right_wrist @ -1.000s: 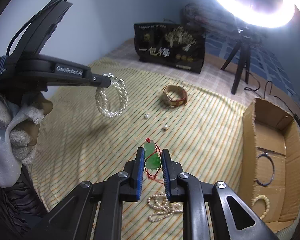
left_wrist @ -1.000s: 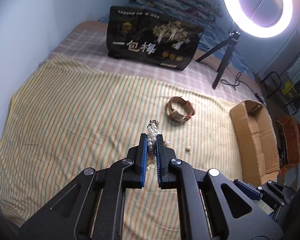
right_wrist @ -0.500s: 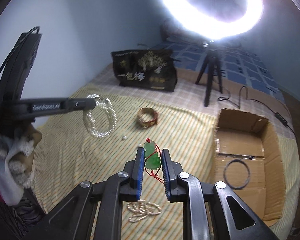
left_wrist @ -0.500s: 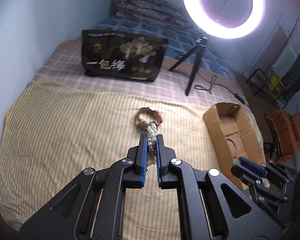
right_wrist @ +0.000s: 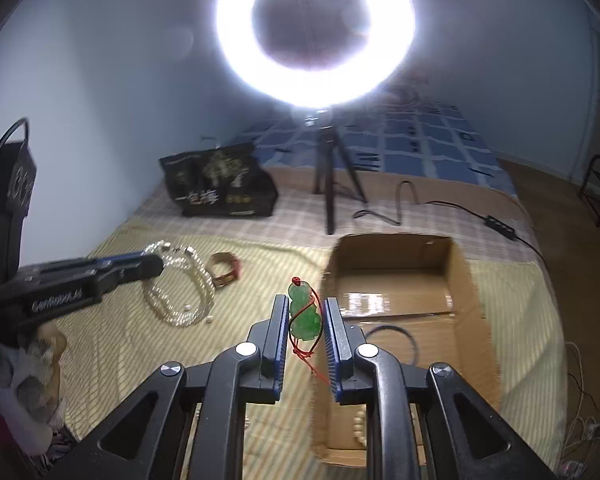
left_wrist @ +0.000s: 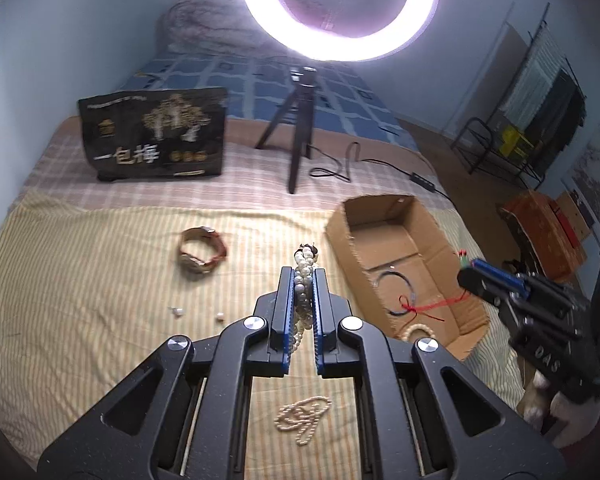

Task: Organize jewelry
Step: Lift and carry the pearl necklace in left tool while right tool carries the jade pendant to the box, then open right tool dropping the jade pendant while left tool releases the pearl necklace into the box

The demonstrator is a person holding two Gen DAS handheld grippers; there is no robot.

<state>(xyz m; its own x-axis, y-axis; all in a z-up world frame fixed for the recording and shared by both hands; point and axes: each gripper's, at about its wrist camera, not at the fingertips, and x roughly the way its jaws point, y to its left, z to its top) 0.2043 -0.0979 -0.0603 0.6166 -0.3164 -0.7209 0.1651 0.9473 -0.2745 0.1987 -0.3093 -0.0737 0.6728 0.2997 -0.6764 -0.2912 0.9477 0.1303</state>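
Note:
My left gripper point(left_wrist: 303, 276) is shut on a pearl bracelet point(left_wrist: 305, 284) and holds it above the striped bedspread, left of the cardboard box point(left_wrist: 384, 256). My right gripper point(right_wrist: 305, 312) is shut on a green jade pendant point(right_wrist: 305, 312) with a red cord, held above the box's left wall point(right_wrist: 320, 400). The cord point(left_wrist: 424, 307) hangs into the box. The box holds a dark bangle point(left_wrist: 392, 294) and a beaded bracelet point(left_wrist: 416, 330). The left gripper with its hanging pearl bracelet point(right_wrist: 180, 292) also shows in the right wrist view.
A brown leather watch point(left_wrist: 202, 254), two loose pearls point(left_wrist: 198, 314) and a loose pearl necklace point(left_wrist: 305, 416) lie on the bedspread. A black printed bag point(left_wrist: 154, 134) and a ring light on a tripod point(left_wrist: 300, 136) with its cable stand behind.
Both grippers have moved right toward the cardboard box with their jewelry. The right gripper now holds the pendant over the box's left wall, its cord hanging inside.

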